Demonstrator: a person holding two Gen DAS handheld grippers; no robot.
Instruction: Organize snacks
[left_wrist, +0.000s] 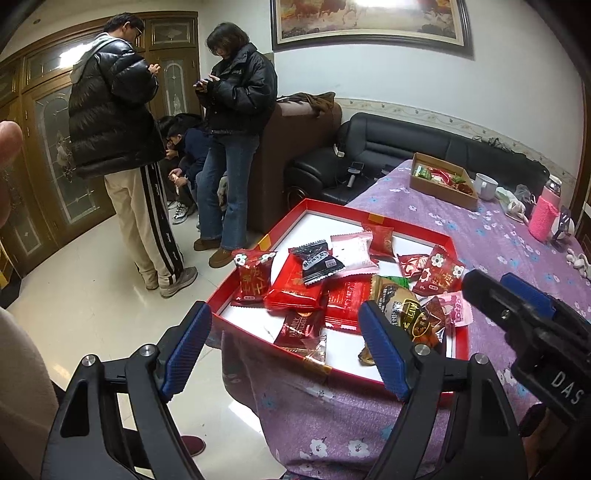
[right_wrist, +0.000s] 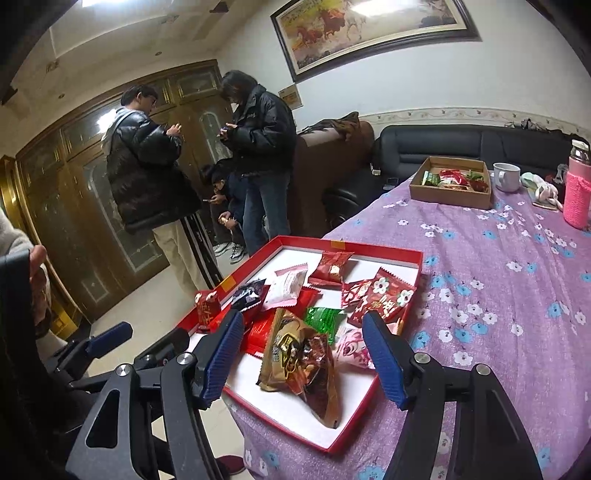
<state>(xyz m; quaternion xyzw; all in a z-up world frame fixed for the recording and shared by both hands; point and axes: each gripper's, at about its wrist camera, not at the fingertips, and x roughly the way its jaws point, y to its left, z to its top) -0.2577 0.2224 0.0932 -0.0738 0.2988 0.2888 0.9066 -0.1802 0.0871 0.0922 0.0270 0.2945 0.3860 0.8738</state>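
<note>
Left gripper (left_wrist: 286, 350): nearest the lens in the left wrist view; jaws wide, nothing between them; held above the near edge of the red tray (left_wrist: 424, 229).
Right gripper (right_wrist: 303, 350): jaws wide, holding nothing; poised over the near end of the tray (right_wrist: 369, 391), with a brown packet (right_wrist: 299, 365) showing between the blue pads (right_wrist: 384, 358). Its tip also enters the left wrist view from the right (left_wrist: 517, 310).
Tray: shallow, red rim, white floor; sits at the desk's corner on a purple flowered cloth (right_wrist: 498, 295), part of it overhanging the edge above the floor.
Snacks in tray: loose wrapped packets, mostly red; one black packet (left_wrist: 317, 262), one white packet (left_wrist: 352, 251), one green packet (right_wrist: 325, 321), one pink packet (right_wrist: 354, 347). Several overlap; the brown packet lies on top at the near end.
Red packets: one with white flowers (left_wrist: 441, 275) leans at the tray's right side; another (left_wrist: 253, 277) at the left side.
Cardboard box (right_wrist: 450, 195): at the far end of the desk, well apart from the tray, holding more wrapped snacks.
Mug (right_wrist: 508, 177): white, just beside the box.
Pink bottle (right_wrist: 578, 192): at the desk's far right.
Background: dark sofa (right_wrist: 443, 147) behind the desk; two people (left_wrist: 110, 122) in black jackets standing on the tiled floor; a framed picture (right_wrist: 369, 33) on the wall.
</note>
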